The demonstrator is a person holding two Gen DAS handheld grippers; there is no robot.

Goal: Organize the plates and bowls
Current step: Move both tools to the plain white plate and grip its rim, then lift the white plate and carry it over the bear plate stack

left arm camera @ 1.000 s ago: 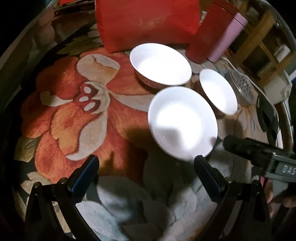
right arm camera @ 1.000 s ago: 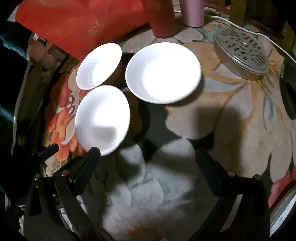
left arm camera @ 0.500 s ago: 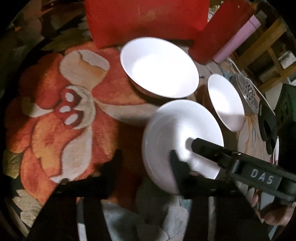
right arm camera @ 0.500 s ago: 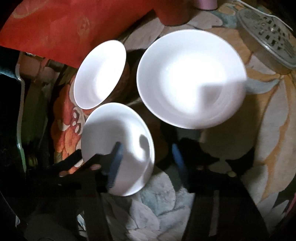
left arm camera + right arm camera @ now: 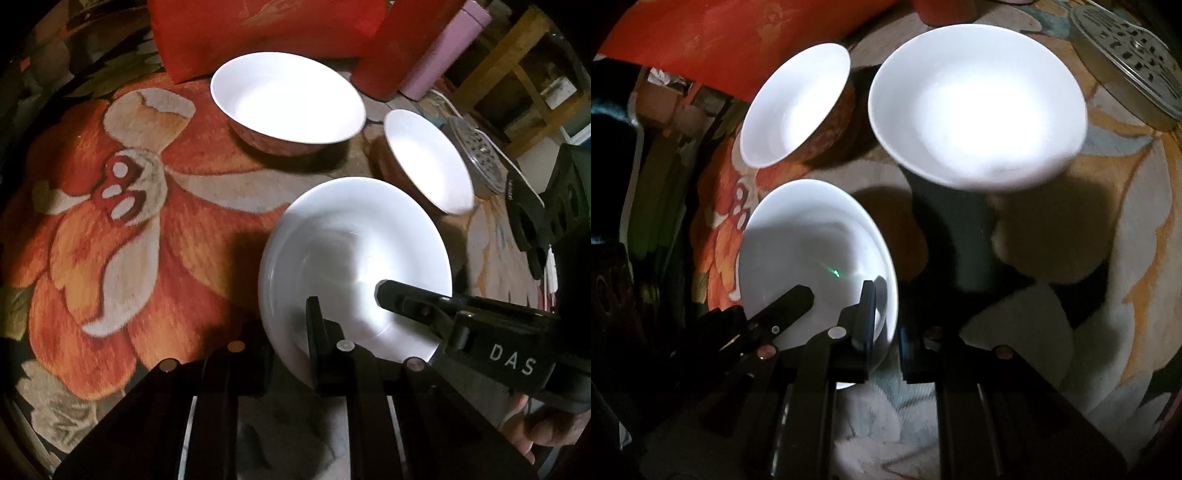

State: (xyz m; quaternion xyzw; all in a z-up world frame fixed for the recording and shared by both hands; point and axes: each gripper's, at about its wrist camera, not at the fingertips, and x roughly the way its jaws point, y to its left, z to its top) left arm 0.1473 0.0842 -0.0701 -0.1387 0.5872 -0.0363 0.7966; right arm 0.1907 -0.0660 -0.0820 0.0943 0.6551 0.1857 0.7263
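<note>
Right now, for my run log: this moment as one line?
stage: grasp | left gripper: shut on near plate rim | right gripper: same plate | bowls: untouched

White bowls (image 5: pixel 288 99); orange floral tablecloth (image 5: pixel 110 221); black grippers (image 5: pixel 291 343).

Three white dishes, all upright on a floral cloth. Shallow white plate (image 5: pixel 354 258), lower centre of the left wrist view, glossy, empty, its near rim under black gripper fingers. Large white bowl (image 5: pixel 288 98), upper centre, with a patterned outer wall, empty. Small white bowl (image 5: pixel 428 158), right of centre, with a dark patterned outside, empty, just beside the plate's far rim.
</note>
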